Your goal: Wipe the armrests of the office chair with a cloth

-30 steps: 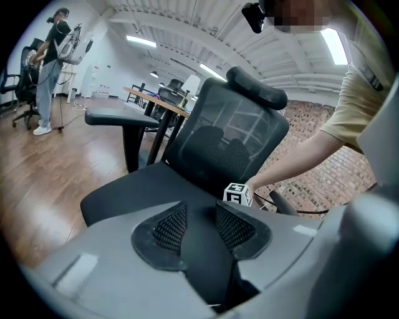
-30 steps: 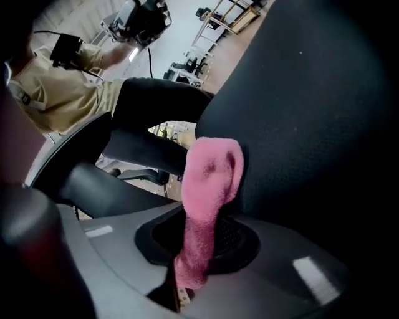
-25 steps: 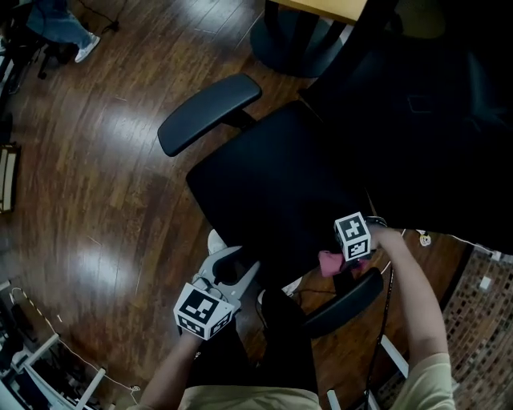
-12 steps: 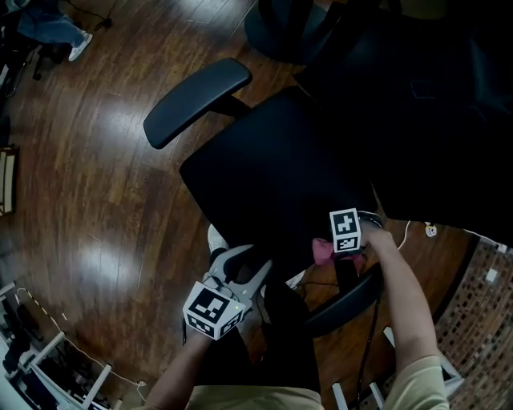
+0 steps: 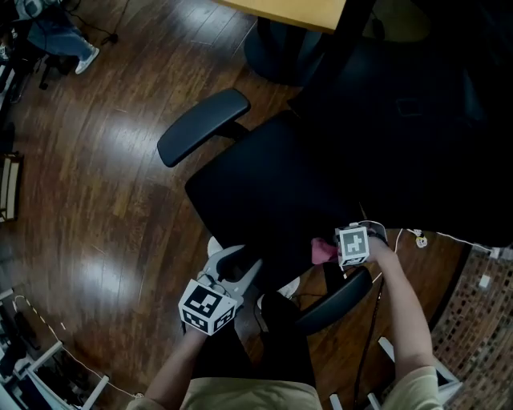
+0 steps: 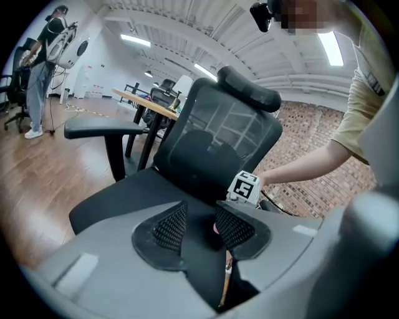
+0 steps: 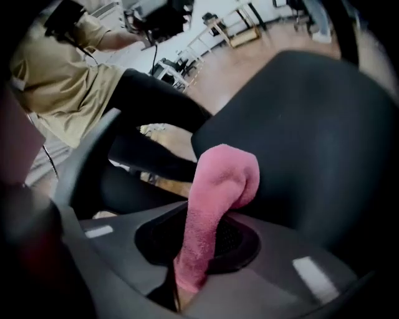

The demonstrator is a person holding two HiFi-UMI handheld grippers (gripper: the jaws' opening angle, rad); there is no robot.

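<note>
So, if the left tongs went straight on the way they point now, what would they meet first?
Most likely the chair seat, near its front edge; the left tongs aim slightly down at it.

No writing or number can be read; left cube (image 5: 207, 310) and right cube (image 5: 353, 245) bear only square patterns

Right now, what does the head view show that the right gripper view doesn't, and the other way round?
Head view only: the left gripper, jaws apart and empty, the far armrest, the near armrest and the desk.
Right gripper view only: the grip up close. The right gripper is shut on the cloth, whose free end folds over.
Both: the cloth, the black seat, the wood floor and the person's shirt.
</note>
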